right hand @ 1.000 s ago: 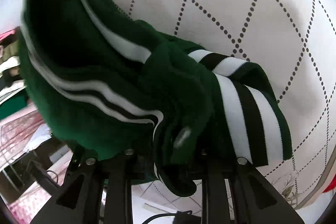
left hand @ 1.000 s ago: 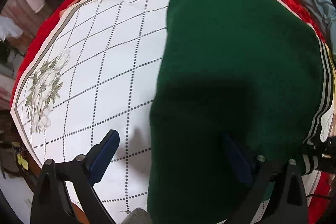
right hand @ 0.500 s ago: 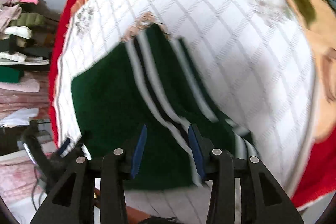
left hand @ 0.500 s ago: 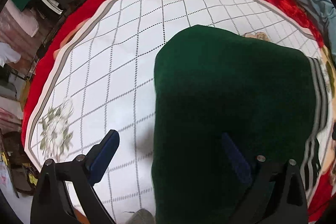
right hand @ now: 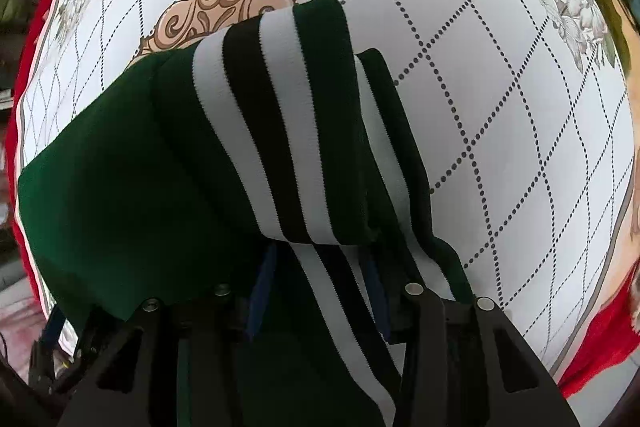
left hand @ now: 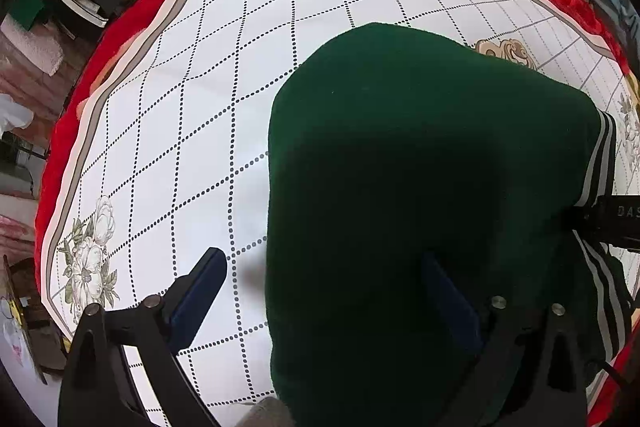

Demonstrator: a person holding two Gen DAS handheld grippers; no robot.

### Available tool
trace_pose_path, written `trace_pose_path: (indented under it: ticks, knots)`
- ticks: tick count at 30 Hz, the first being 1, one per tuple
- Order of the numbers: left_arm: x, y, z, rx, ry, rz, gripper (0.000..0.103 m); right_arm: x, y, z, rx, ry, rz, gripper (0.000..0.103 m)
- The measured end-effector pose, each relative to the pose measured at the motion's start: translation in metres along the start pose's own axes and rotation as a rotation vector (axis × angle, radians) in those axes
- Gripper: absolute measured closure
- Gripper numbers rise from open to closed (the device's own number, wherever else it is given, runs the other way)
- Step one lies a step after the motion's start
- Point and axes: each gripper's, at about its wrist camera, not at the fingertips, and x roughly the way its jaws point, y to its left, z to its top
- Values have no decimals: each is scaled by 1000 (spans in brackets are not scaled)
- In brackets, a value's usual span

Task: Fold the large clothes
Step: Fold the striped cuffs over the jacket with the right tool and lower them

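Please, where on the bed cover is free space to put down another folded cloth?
Free: the white checked cover left of the green garment, up to the red border; also right of the striped cuff. Crowded: beneath both hand-held grippers.

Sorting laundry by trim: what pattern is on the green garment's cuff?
White and black stripes on the dark green garment's ribbed cuff, clearest in the right wrist view.
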Motion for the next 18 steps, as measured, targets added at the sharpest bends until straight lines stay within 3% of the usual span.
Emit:
trace_pose_path:
  ticks: [5, 8, 10, 15, 17, 18]
  knots:
    - [-6, 3, -3, 0, 1, -1, 1, -22, -16, -6, 3, 14, 99, 57]
    - [-17, 7, -11, 5, 3, -2, 1, -48, -35, -29, 64, 33, 169, 57]
    - [-24, 11, -17, -2, 1, -7, 1, -62, -49, -52, 103, 33, 170, 55]
    - [-36, 20, -53, 7, 22, 38, 1, -61, -99, -106, 229, 87, 171, 48]
    - [-26, 19, -70, 32, 53, 70, 1, -48, -112, -117, 256, 110, 186, 33]
    - [-20, 17, -73, 36, 62, 68, 1, -41, -123, -122, 280, 121, 200, 31]
